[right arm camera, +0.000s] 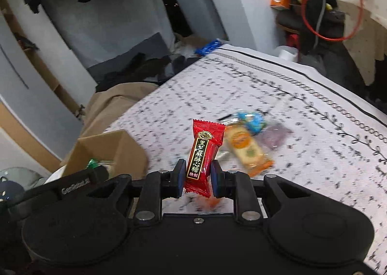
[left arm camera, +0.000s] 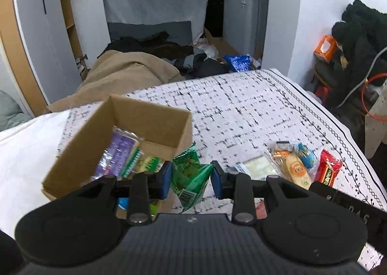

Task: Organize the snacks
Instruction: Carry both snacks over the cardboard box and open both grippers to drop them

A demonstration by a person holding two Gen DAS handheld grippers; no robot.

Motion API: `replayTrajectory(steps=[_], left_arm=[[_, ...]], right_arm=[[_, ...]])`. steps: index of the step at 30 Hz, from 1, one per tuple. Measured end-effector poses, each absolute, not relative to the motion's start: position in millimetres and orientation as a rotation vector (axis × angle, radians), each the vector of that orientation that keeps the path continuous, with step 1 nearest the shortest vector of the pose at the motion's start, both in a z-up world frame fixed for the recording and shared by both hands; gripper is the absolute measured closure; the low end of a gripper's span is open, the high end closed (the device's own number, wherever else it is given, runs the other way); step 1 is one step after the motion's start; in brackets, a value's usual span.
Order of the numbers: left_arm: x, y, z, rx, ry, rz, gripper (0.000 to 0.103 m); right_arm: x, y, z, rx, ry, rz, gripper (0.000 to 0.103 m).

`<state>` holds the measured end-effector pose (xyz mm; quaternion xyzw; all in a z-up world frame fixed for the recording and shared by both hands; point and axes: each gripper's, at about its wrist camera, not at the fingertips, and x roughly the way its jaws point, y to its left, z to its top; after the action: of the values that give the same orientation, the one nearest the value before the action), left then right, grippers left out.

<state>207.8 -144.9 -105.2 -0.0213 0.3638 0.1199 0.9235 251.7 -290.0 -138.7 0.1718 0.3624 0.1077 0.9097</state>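
My left gripper (left arm camera: 191,178) is shut on a crumpled green snack packet (left arm camera: 189,173), held above the bed just right of an open cardboard box (left arm camera: 154,121). Inside the box lie a purple packet (left arm camera: 117,154) and green-and-white packets (left arm camera: 142,162). My right gripper (right arm camera: 197,177) is shut on a red candy wrapper (right arm camera: 202,154) with black and gold lettering, held upright above the bedspread. The same red candy (left arm camera: 329,169) shows at the right in the left wrist view. The box (right arm camera: 108,151) sits to the left in the right wrist view.
Loose snacks lie on the patterned bedspread (left arm camera: 241,105): an orange-labelled biscuit packet (right arm camera: 249,151), a blue wrapper (right arm camera: 252,119), a purplish packet (right arm camera: 274,137) and a white packet (left arm camera: 258,167). A tan blanket (left arm camera: 125,74) lies beyond the bed. Red cable (right arm camera: 333,9) and dark clothes hang at the right.
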Motion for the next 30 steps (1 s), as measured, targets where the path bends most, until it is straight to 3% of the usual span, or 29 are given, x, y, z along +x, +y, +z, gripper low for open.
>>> replayTrajectory(steps=[15,30], left_arm=[[185.1,-73.0,-73.0,-0.211,0.699,0.335,0.070],[175.6,-8.1,-67.5,-0.366,0.699,0.360,0.070]], right_arm=[[229.9,-218.0,-98.6,0.289,0.725,0.329,0.081],[229.2,-156.4,-92.7,0.252,0.751,0.368,0.081]])
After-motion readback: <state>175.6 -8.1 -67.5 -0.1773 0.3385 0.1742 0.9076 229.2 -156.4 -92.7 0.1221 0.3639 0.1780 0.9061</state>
